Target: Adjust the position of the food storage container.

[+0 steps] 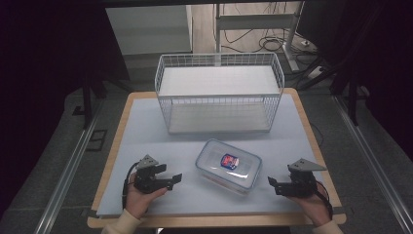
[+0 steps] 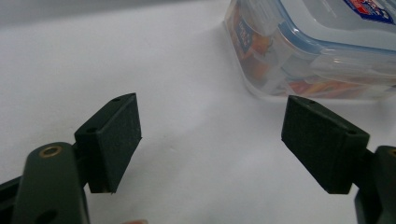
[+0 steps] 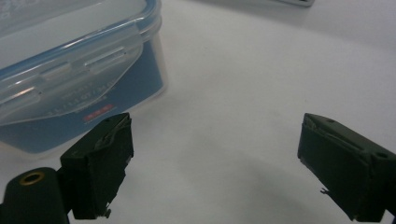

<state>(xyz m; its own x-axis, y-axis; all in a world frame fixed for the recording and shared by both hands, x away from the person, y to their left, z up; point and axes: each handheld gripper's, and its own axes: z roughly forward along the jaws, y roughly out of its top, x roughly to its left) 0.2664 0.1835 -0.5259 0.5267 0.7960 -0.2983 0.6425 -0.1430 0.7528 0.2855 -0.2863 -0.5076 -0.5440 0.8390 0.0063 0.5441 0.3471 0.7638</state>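
Note:
A clear plastic food box (image 1: 229, 165) with a blue-rimmed clip lid and a red and blue label lies on the pale table mat, near the front middle. My left gripper (image 1: 174, 179) rests to its left, jaws wide apart with nothing between them. In the left gripper view the box (image 2: 313, 51) sits ahead at the upper right of the open gripper (image 2: 210, 140). My right gripper (image 1: 272, 184) rests to the right of the box, also open and empty. The right gripper view has the box (image 3: 74, 74) at the upper left, just beyond the gripper (image 3: 215, 163).
A white wire basket (image 1: 219, 92) stands at the back middle of the table (image 1: 122, 131), empty. The wooden table edge runs around the mat. Beyond the table lie dark floor, a desk frame and cables (image 1: 272, 44).

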